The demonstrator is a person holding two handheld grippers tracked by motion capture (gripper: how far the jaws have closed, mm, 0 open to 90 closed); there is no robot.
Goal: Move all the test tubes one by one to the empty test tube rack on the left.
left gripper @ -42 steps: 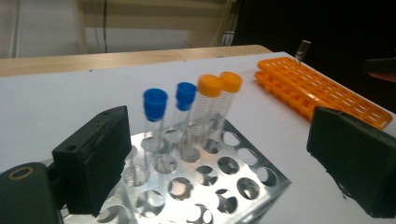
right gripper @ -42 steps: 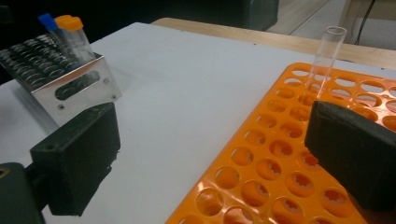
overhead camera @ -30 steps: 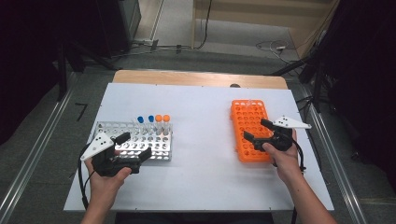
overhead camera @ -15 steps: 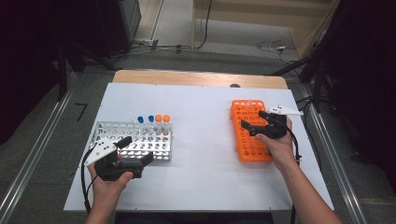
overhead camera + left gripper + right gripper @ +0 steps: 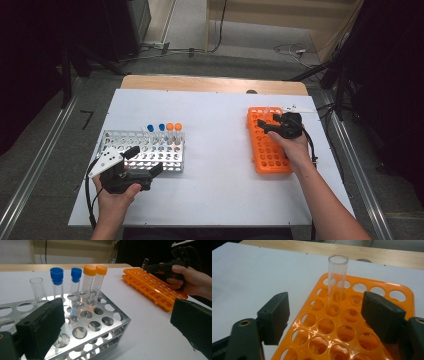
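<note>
**Right hand-held gripper lines up on lone glass tube in orange rack**

Right hand-held gripper [image 5: 325, 315] has its jaws spread, just been closing, pads either side of the clear glass tube [image 5: 336, 281] without touching it. The tube stands upright in a hole of the orange rack [image 5: 384, 290], just ahead of the jaws; likely the approach to a grasp. Empty holes all round it, nothing blocking.

Left hand-held gripper [image 5: 112, 327] is spread wide, holding nothing, low beside the near corner of the metal rack [image 5: 110, 322]. Ahead of it stand two blue-capped tubes [image 5: 57, 281], two orange-capped tubes [image 5: 95, 282] and one open tube [image 5: 38, 288]. The white surface [image 5: 215, 150] between the racks lies bare.
</note>
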